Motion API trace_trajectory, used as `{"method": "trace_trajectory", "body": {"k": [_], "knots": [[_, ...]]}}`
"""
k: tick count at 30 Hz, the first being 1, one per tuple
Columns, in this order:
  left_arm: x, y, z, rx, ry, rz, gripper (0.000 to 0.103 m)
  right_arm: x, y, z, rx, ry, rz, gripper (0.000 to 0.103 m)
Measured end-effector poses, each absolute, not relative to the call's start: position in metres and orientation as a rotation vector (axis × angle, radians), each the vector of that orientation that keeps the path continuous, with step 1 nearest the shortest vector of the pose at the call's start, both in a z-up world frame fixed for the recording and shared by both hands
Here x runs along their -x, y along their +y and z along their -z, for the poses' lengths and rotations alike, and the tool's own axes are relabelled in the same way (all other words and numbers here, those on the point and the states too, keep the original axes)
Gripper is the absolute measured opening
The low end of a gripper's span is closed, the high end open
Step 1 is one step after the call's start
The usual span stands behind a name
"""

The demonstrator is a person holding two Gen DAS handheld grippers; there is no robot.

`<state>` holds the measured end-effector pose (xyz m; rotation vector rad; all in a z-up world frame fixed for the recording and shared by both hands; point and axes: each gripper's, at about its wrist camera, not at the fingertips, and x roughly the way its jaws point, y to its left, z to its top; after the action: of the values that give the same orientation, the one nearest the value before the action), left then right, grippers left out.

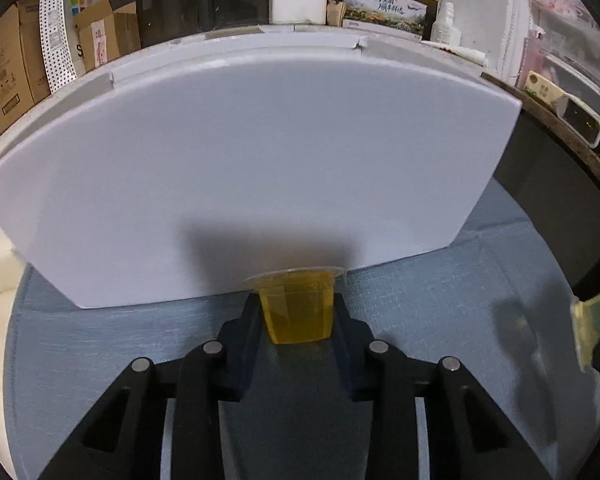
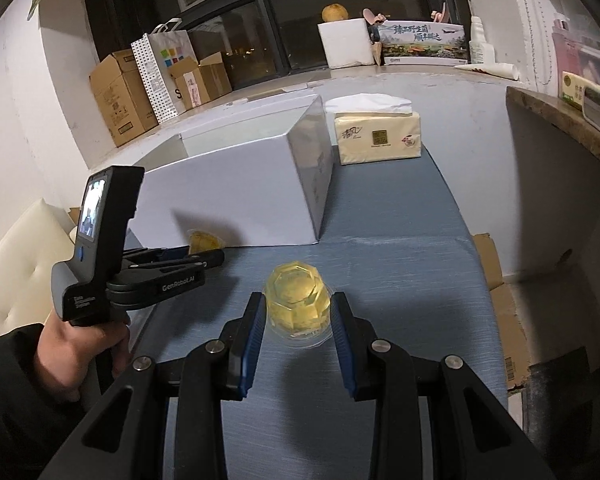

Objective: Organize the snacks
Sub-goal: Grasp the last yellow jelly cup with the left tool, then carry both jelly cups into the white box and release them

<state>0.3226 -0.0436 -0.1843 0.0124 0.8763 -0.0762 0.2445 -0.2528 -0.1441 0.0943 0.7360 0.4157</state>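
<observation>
both grippers pinch a jelly cup each over the blue tabletop (image 2: pixel 400 240): my left gripper (image 1: pixel 296 312) clamps an amber jelly cup (image 1: pixel 296 308), lid up, just in front of the closed white box (image 1: pixel 240 152). my right gripper (image 2: pixel 299 312) is pressed onto a paler yellow jelly cup (image 2: pixel 298 300) turned bottom-up, nearer me than the box, whose inside i cannot see. a tissue pack (image 2: pixel 378 138) lies beyond the box.

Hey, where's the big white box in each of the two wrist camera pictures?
Left wrist view: the white box fills the middle, its lower edge right behind the jelly cup in the left gripper.
Right wrist view: it sits left of centre, on the blue tabletop, with the tissue pack beyond its right end.
Shared landmark: the printed carton on the window ledge.
</observation>
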Motion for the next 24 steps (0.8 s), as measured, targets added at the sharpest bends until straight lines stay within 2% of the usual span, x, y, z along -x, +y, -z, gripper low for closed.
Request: {"method": "trace_trajectory", "body": {"k": [5,14,18,24], "knots": [[-0.296,-0.039,0.161,-0.017,0.8,0.109,0.037,-0.242,-0.242,0.142,-0.095,0.73,-0.43,0.036],[-0.228,-0.012,0.08,-0.009,0.602,0.124,0.037,-0.244,-0.213,0.114,-0.078,0.665,-0.483,0.036],[-0.238,0.015,0.047,-0.006,0.552,0.115,0.037,-0.259,-0.196,0.089,-0.066,0.619,-0.507,0.036],[-0.286,0.038,0.028,0.011,0.551,0.104,0.037,-0.302,-0.17,0.055,-0.032,0.577,-0.515,0.036]]}}
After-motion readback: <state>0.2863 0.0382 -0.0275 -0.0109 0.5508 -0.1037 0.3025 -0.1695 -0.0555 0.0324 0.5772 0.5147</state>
